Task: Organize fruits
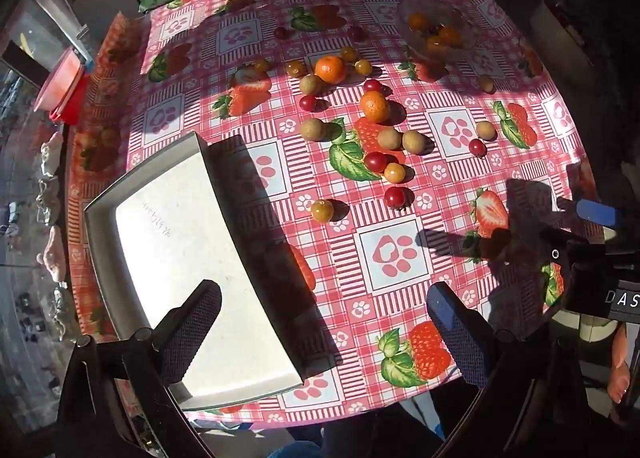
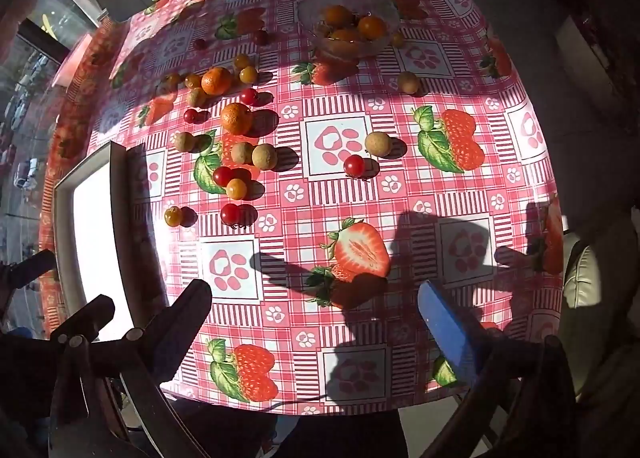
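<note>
We hold both grippers above the near edge of the desk (image 2: 520,162), which wears a pink strawberry-print cloth. Our left gripper (image 1: 324,322) has its fingers spread wide and bare, over the corner of a white square tray (image 1: 180,258). Our right gripper (image 2: 316,322) is likewise released, gripping nothing. The fruits lie scattered mid-desk: two tangerines (image 1: 330,69), red cherry tomatoes (image 2: 354,166), and tan longans (image 2: 378,144). More orange fruit sits in a clear glass bowl (image 2: 312,18) at the far side.
</note>
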Tool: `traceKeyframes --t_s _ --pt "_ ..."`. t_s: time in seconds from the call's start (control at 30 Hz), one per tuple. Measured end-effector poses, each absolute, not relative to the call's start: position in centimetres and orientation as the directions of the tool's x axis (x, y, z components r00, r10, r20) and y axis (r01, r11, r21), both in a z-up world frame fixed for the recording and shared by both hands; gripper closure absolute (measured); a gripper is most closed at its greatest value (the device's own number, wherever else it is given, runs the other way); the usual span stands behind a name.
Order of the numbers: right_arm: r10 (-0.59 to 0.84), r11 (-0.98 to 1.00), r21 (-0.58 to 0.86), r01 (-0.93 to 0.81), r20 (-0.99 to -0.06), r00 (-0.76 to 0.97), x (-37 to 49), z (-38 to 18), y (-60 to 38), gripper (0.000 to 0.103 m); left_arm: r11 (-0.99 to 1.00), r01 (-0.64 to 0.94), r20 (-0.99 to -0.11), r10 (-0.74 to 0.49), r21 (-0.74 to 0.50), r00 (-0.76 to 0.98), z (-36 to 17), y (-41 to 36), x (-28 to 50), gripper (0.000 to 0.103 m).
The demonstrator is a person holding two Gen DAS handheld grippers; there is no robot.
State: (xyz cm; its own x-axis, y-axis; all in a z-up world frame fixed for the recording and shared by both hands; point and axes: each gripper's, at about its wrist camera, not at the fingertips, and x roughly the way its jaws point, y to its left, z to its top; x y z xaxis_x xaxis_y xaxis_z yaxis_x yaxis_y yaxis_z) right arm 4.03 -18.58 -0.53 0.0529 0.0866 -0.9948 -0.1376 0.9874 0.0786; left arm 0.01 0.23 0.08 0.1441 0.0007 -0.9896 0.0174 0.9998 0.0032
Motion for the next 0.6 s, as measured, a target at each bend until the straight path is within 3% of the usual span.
traceKeyframes --t_s 0.2,0.6 --pt "0.094 0.983 0.083 -0.164 -0.994 0.060 4.1 -0.3 -17.4 0.000 0.997 0.031 -0.978 0.068 0.076 0.197 1.0 -0.1 -0.1 0.000" --pt "0.086 0.984 0.077 -0.159 -0.995 0.054 4.1 -0.3 -17.2 0.000 0.994 0.070 -0.976 0.069 0.085 0.209 1.8 -0.3 0.1 0.000"
